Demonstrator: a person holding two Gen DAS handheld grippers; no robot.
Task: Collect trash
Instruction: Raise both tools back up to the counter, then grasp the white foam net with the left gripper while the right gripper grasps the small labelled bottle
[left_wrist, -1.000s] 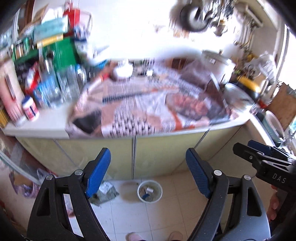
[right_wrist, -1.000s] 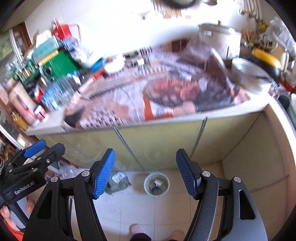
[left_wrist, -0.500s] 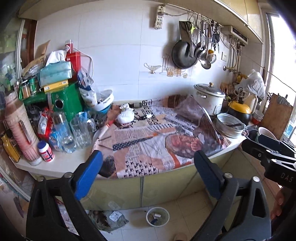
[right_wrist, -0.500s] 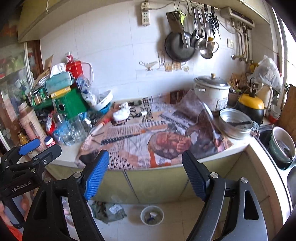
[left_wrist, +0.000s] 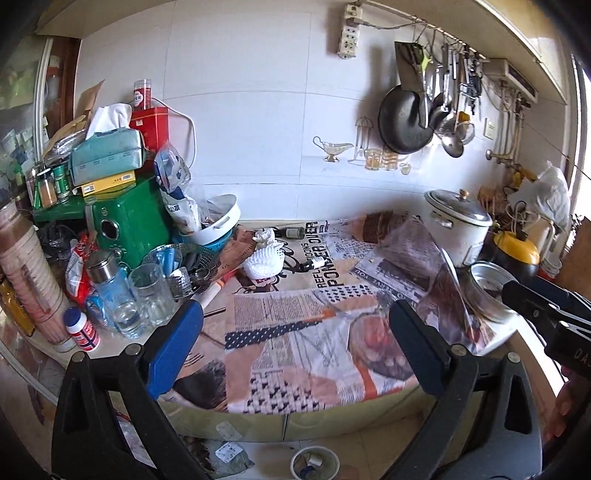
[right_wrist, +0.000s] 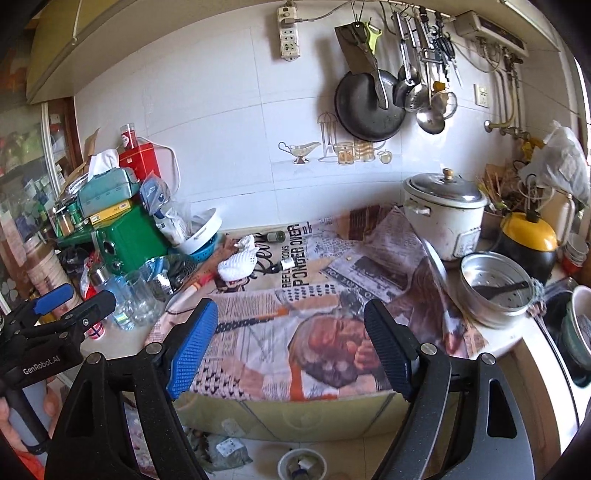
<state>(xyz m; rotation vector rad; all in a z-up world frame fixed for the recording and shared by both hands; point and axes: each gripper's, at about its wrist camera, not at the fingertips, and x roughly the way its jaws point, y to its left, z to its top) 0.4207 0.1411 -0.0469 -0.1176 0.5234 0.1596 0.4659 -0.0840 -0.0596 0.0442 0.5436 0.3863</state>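
Two grippers are up in front of the counter, and neither one holds anything. My left gripper (left_wrist: 295, 347) has its blue pads spread wide over the near edge of the newspaper (left_wrist: 314, 332) that covers the countertop (left_wrist: 110, 350); my right gripper (right_wrist: 290, 350) is spread just as wide a little further right over the same sheets. Each gripper also shows at the edge of the other's view.

On the paper toward the far side lies a white mesh wrapper (left_wrist: 266, 256), crumpled, with a small dark bottle (left_wrist: 293, 232) lying on its side just beyond it and a small white-capped piece (left_wrist: 314, 263) just right of it. Down on the floor tiles, below the cabinet doors, sits a small round tub (left_wrist: 314, 463) with scraps in it, and left of it a crumpled grey bag (left_wrist: 229, 456).

At the left of the counter stand a green box (left_wrist: 129, 221), two clear glasses (left_wrist: 146, 295) and a white-capped jar (left_wrist: 82, 328). At the right are a rice cooker (left_wrist: 458, 229), a metal steamer pot (right_wrist: 495, 290) near the edge, and a yellow-topped kettle (right_wrist: 528, 238). A black pan (right_wrist: 367, 105) hangs on the far wall.
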